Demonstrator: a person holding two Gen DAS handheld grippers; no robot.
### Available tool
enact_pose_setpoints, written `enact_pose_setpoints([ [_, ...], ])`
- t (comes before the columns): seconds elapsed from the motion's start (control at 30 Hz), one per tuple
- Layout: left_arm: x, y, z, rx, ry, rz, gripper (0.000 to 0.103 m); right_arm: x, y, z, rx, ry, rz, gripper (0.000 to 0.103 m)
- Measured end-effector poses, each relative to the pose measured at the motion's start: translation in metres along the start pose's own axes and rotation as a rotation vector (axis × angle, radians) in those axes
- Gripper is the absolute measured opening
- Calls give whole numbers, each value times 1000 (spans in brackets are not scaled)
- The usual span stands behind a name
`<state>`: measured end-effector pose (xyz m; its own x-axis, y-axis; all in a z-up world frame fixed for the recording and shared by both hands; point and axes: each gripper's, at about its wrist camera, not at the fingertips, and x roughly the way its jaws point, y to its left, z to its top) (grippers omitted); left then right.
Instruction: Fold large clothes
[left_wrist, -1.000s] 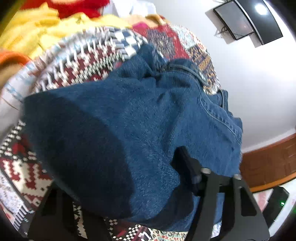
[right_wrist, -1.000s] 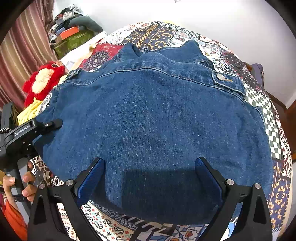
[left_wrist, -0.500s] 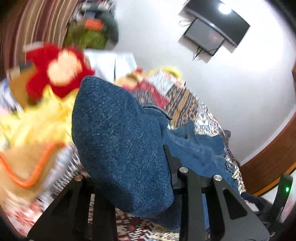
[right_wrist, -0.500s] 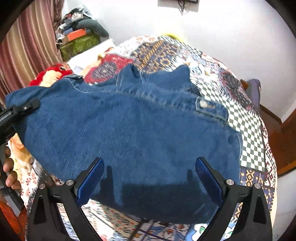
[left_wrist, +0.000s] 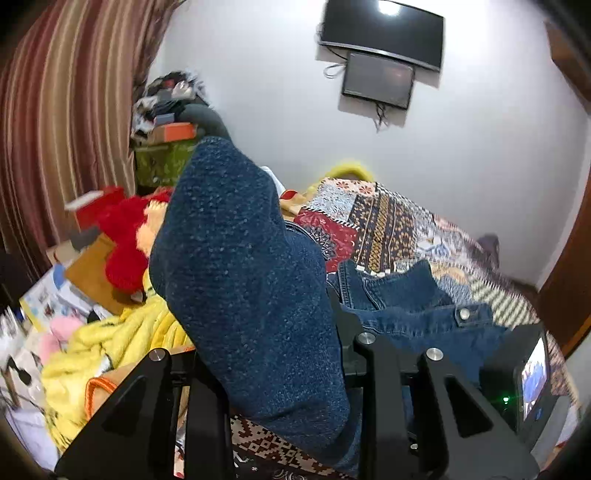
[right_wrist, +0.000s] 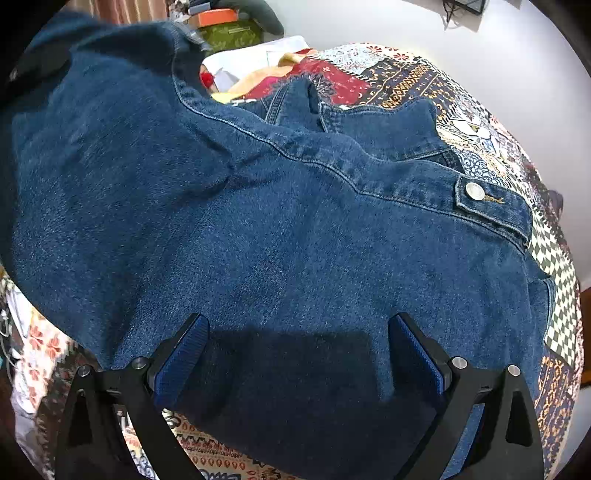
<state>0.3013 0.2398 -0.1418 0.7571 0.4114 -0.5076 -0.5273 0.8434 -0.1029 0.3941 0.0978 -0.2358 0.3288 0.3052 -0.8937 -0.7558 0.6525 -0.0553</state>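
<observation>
Left gripper (left_wrist: 273, 362): I see its two black fingers clamped on a thick fold of the denim jacket (right_wrist: 295, 258); that fold rises between them and fills the middle of the left wrist view. The jaws closed in on the cloth within the last second and now stand narrow.
Left of that fold: a red plush toy (left_wrist: 125, 243) and a yellow blanket (left_wrist: 110, 339) lie heaped beside the bed, under a striped curtain (left_wrist: 62, 110).
Denim jacket: it is spread over the patchwork bedspread (right_wrist: 406, 77), its left edge lifted clear, its collar and a metal button (right_wrist: 474, 191) toward the right.
Right gripper (right_wrist: 299, 354): I see its blue-padded fingers wide apart just above the jacket's near part, gripping nothing.
Far wall: two dark screens (left_wrist: 380, 55) hang there.
</observation>
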Motion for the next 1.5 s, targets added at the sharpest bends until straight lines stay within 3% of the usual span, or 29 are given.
enact_pose_setpoints([
  [0.1,-11,-18,1,66,-34,-1,29,-6,-9,0,-8,31,51,98],
  [0.23,-22,-53,8,133,-76,-53,29,-37,-55,-11,119,-2,87,98],
  [0.43,-40,-128,12,253,-115,-192,27,-93,-147,-53,343,-72,37,98],
  [0.57,-49,-175,1,325,-100,-267,26,-128,-197,-97,471,-97,-7,98],
  [0.8,-55,-252,-68,574,20,-374,26,-154,-232,-153,544,-80,-102,98],
  [0.93,-53,-280,-120,799,97,-366,27,-159,-239,-170,550,-69,-119,98],
  [1.0,-48,-284,-136,860,144,-362,28,-165,-240,-176,546,-72,-133,98],
  [1.1,-48,-279,-142,894,177,-353,39,-177,-239,-182,539,-84,-147,98],
  [1.13,-50,-277,-141,893,204,-371,51,-181,-237,-182,536,-90,-152,98],
  [1.17,-51,-275,-140,886,226,-389,70,-185,-236,-182,531,-100,-155,98],
  [1.23,-59,-266,-134,835,279,-454,87,-194,-232,-179,517,-115,-156,98],
  [1.3,-68,-257,-128,820,282,-468,87,-201,-227,-175,498,-134,-154,98],
  [1.5,-89,-212,-99,772,249,-395,88,-213,-197,-151,415,-193,-135,98],
])
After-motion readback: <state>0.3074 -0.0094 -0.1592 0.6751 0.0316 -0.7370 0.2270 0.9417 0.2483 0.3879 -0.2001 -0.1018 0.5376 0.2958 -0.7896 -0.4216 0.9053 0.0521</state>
